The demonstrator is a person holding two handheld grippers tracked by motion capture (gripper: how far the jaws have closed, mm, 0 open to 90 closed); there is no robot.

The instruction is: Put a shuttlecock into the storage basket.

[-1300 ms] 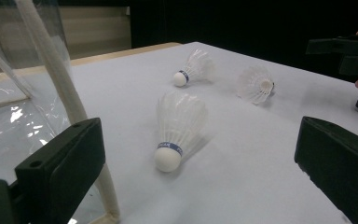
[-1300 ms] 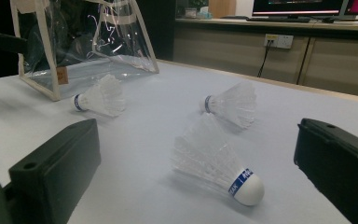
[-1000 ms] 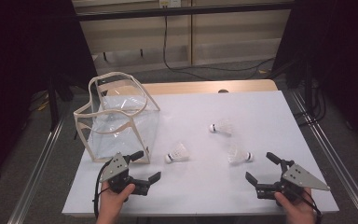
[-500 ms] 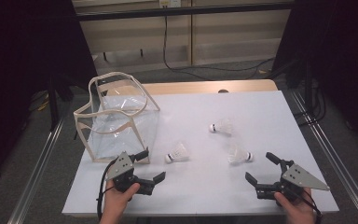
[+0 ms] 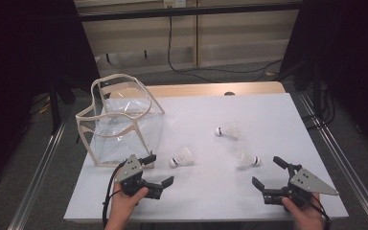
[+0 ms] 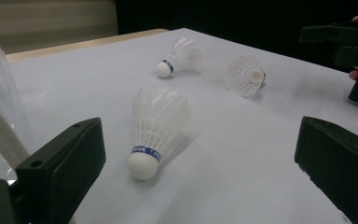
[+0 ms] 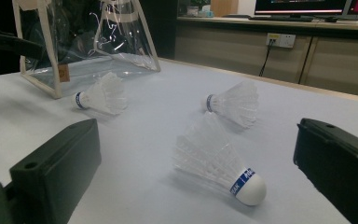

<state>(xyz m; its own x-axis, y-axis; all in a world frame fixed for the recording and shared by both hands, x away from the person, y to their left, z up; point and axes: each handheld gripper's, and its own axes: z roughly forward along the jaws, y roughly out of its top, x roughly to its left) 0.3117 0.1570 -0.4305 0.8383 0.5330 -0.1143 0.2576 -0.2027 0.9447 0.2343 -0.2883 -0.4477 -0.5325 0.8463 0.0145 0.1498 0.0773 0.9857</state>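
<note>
The left gripper has crept forward and to the right since a second ago, and now sits just short of the nearest shuttlecock, jaws spread wide with nothing between them. In the left gripper view that shuttlecock lies on its side between the two black jaws, cork end toward the camera, feathers pointing away, not touched by either jaw. The clear bag with the cream trim stands open at the left of the white table, just beside the left gripper (its plastic wall fills the left edge of the left gripper view).

Over on the right, no change: the right gripper stays where it was, jaws equally wide, empty. Ahead of it lies a second shuttlecock, seen in the right gripper view with its cork toward the right jaw, apart from both. A third shuttlecock lies farther back, near the table's middle. All three shuttlecocks seem unmoved from the earlier frames, though the high view is too small to be sure of slight shifts.
</note>
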